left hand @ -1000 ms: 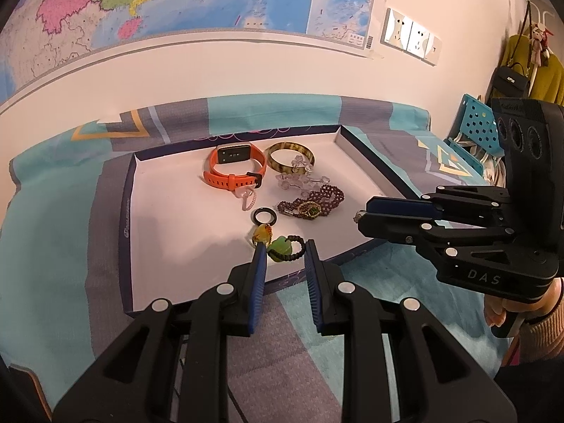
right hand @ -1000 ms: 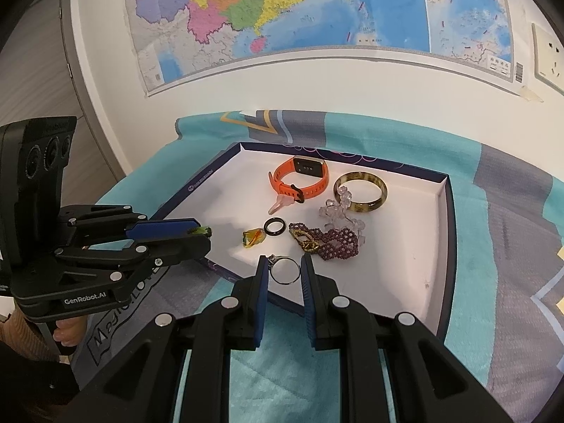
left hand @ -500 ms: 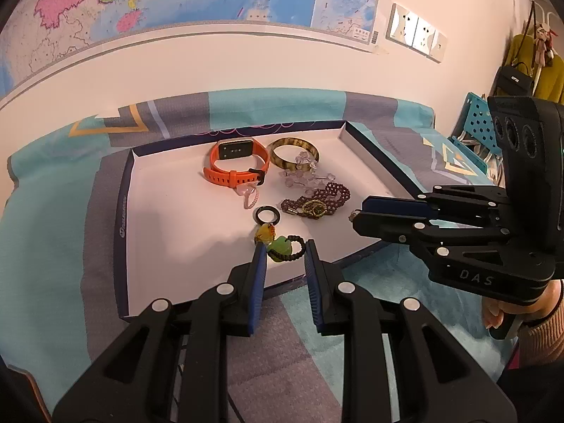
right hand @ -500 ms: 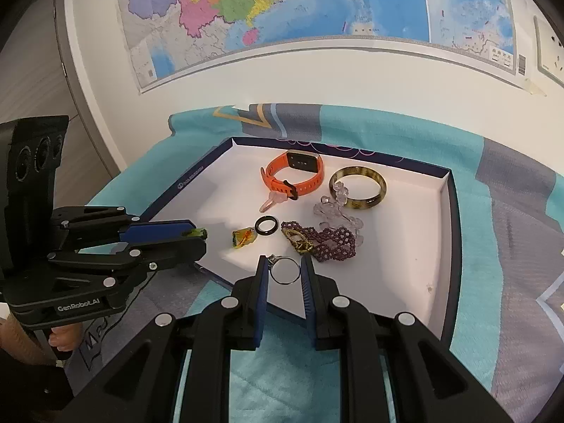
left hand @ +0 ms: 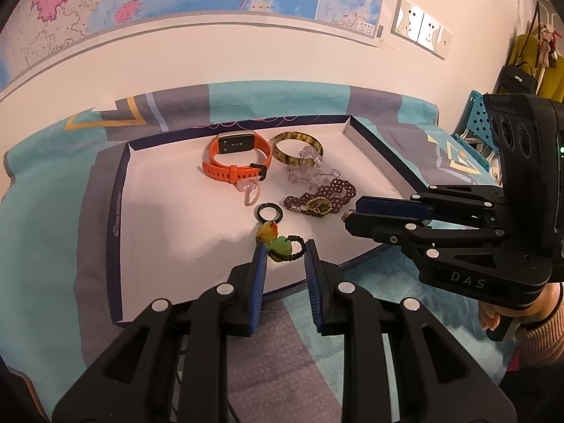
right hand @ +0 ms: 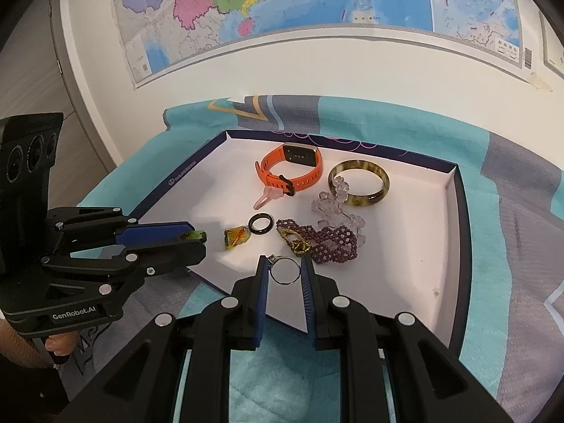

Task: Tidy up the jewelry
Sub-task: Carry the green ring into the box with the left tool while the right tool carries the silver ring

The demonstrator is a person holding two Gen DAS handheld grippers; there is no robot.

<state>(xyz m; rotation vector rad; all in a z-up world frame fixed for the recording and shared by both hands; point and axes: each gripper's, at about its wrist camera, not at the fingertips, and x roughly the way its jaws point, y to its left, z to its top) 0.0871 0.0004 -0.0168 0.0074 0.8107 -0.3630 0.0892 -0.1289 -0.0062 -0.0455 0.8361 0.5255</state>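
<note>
- The left tongs [left hand: 284, 251] hold a green pendant on a dark beaded loop [left hand: 283, 247] between their blue pads, just over the near edge of the white tray [left hand: 169, 218]; in the right wrist view the same tongs [right hand: 199, 241] enter from 9 o'clock with a sliver of green showing at the tips.
- The right tongs [right hand: 284, 270] are narrowed onto a thin silver ring [right hand: 284, 272], which stands upright between the pads above the tray's near rim [right hand: 454, 232]. In the left wrist view these tongs [left hand: 347, 220] reach in from 3 o'clock, their tips close to the purple bracelet.
- Inside the tray, an orange smartwatch [left hand: 237, 158] lies at 12 o'clock with a tortoiseshell bangle [left hand: 298, 147] just beside it toward 1 o'clock.
- A clear crystal bead strand [left hand: 310, 171] drapes from the bangle down toward 5 o'clock, touching the purple beaded bracelet [left hand: 322, 199] with a gold-and-green centre.
- A pale pink ring [left hand: 251, 190] sits against the watch clasp at 6 o'clock of the watch.
- A black ring [left hand: 270, 212] lies flat near the tray's middle, and an amber-yellow pendant [left hand: 266, 232] sits just beside it at 6 o'clock, touching or nearly touching the held green pendant.
- The tray rests on a teal and grey patterned cloth [left hand: 46, 246] covering the tabletop.
- A coloured wall map [right hand: 282, 7] hangs behind, at 12 o'clock.
</note>
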